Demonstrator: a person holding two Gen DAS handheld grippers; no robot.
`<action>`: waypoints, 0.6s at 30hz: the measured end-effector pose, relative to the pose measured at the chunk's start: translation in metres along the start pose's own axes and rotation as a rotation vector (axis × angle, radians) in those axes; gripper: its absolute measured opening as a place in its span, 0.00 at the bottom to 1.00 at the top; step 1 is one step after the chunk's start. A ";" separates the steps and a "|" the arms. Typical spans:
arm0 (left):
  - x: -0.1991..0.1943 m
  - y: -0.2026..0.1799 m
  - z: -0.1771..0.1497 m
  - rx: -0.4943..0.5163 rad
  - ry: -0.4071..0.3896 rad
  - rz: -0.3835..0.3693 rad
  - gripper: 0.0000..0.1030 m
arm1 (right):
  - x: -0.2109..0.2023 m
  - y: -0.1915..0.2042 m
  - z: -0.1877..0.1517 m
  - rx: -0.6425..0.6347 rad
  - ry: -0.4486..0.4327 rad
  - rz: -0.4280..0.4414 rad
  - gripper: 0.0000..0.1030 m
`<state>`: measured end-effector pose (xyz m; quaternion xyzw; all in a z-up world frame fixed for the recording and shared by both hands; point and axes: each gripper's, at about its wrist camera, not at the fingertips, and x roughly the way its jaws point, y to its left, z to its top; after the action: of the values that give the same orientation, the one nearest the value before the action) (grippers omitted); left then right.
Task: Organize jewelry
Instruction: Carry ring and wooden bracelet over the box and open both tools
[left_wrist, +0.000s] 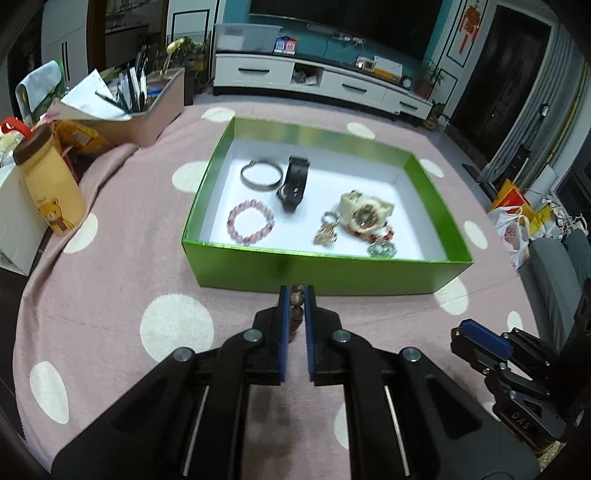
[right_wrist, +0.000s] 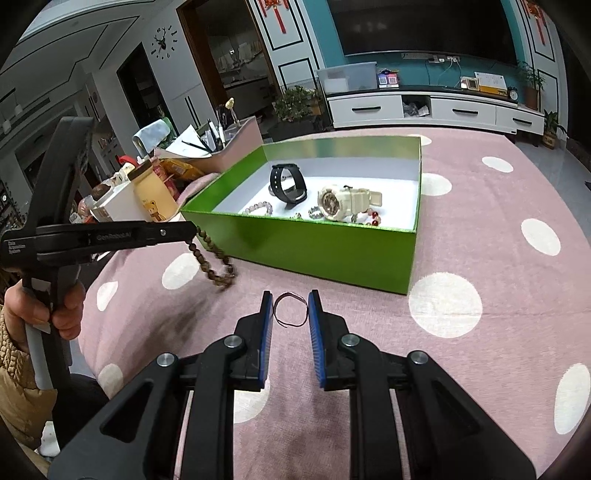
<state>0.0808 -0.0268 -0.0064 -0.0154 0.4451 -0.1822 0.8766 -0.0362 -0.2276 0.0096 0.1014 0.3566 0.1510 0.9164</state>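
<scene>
Two views examined. Left wrist view: left gripper (left_wrist: 296, 291) is clamped on a brown bead bracelet (left_wrist: 296, 308), held above the pink dotted cloth (left_wrist: 110, 295) just before the green box (left_wrist: 325, 269). Inside the box lie a metal bangle (left_wrist: 261, 174), black watch (left_wrist: 293, 183), pink bead bracelet (left_wrist: 251, 220) and cream watch (left_wrist: 364, 212).

Right wrist view: right gripper (right_wrist: 290, 308) grips a thin wire ring (right_wrist: 290, 309) between its pads, near the box front. The bead bracelet (right_wrist: 214, 264) dangles from the left gripper's tip (right_wrist: 190, 230).
</scene>
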 end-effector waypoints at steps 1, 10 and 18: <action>-0.003 -0.001 0.001 0.001 -0.006 -0.003 0.07 | -0.002 0.000 0.001 0.000 -0.005 0.000 0.18; -0.035 -0.009 0.024 0.024 -0.070 -0.029 0.07 | -0.018 0.001 0.016 -0.017 -0.052 -0.009 0.18; -0.047 -0.019 0.058 0.055 -0.119 -0.013 0.07 | -0.026 -0.004 0.045 -0.035 -0.095 -0.029 0.18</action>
<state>0.0954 -0.0368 0.0692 -0.0051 0.3871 -0.1986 0.9004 -0.0227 -0.2435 0.0569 0.0875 0.3113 0.1391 0.9360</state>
